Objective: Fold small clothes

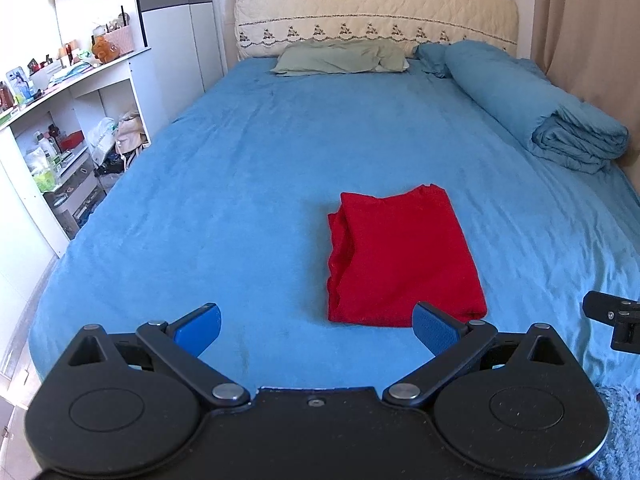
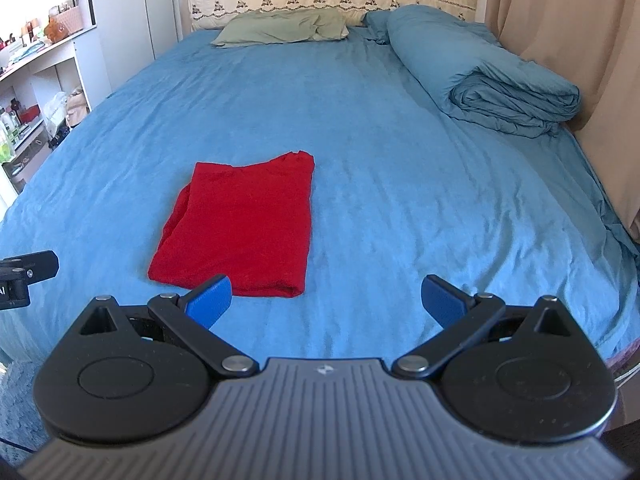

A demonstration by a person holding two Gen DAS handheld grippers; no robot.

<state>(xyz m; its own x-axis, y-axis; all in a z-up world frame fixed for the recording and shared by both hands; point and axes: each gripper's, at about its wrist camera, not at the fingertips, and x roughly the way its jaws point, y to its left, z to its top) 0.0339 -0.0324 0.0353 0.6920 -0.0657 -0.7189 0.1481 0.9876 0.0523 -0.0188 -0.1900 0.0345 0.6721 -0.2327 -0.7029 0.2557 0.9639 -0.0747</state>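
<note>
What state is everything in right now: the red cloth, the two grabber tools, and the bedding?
red garment: folded into a flat rectangle, lying on the bed, untouched.
left hand-held gripper: open, empty, above the bed's near edge.
right hand-held gripper: open, empty.
blue duvet: rolled up along the curtain side.
green pillow: lying flat at the headboard.

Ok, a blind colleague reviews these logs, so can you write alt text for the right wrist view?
A folded red garment lies flat on a blue bedsheet, ahead and left of the open right gripper, which holds nothing. Farther back are a green pillow and a rolled blue duvet.
</note>
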